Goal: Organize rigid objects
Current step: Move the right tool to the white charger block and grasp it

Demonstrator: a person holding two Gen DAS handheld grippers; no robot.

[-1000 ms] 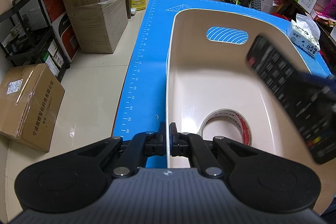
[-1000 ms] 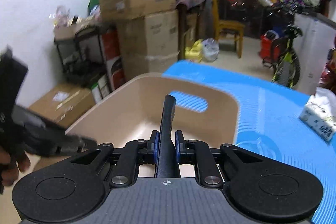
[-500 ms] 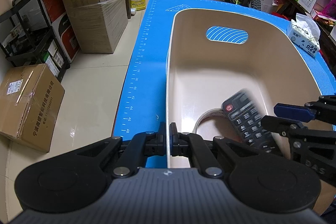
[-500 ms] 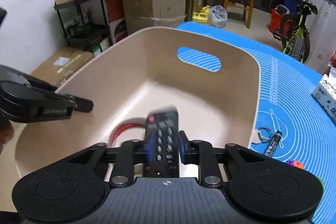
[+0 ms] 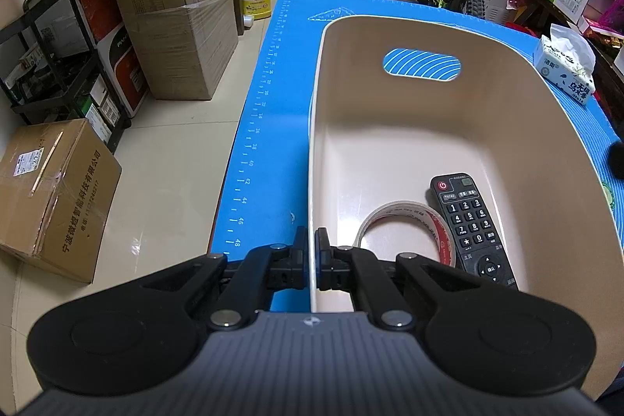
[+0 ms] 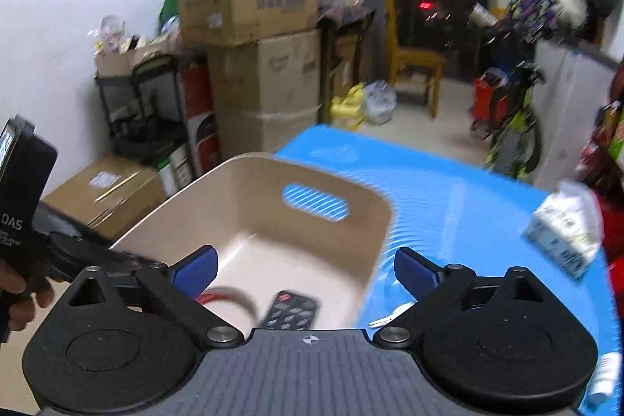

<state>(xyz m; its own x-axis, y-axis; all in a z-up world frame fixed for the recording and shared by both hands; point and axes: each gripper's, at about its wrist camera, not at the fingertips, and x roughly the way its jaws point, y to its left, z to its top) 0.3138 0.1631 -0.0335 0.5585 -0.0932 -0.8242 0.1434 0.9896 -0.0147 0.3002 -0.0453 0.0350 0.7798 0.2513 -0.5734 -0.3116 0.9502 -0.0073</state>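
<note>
The right gripper (image 6: pixel 304 269) had just let go of the remote (image 5: pixel 474 227) and pulled up and back, fingers spread wide and empty; one more item was sorted. The remote lay face-up on the beige bin's (image 5: pixel 390 26) floor at five o'clock, touching the tape roll (image 5: pixel 405 225) at its nine o'clock. The left gripper (image 5: pixel 311 256) stayed clamped on the bin's near rim.

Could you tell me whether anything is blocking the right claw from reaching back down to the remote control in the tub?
Nothing visible does. The right claw is open above the beige tub, and the remote control lies face up on its floor, beside the tape roll, uncovered. The left claw only pinches the tub's left rim.
</note>
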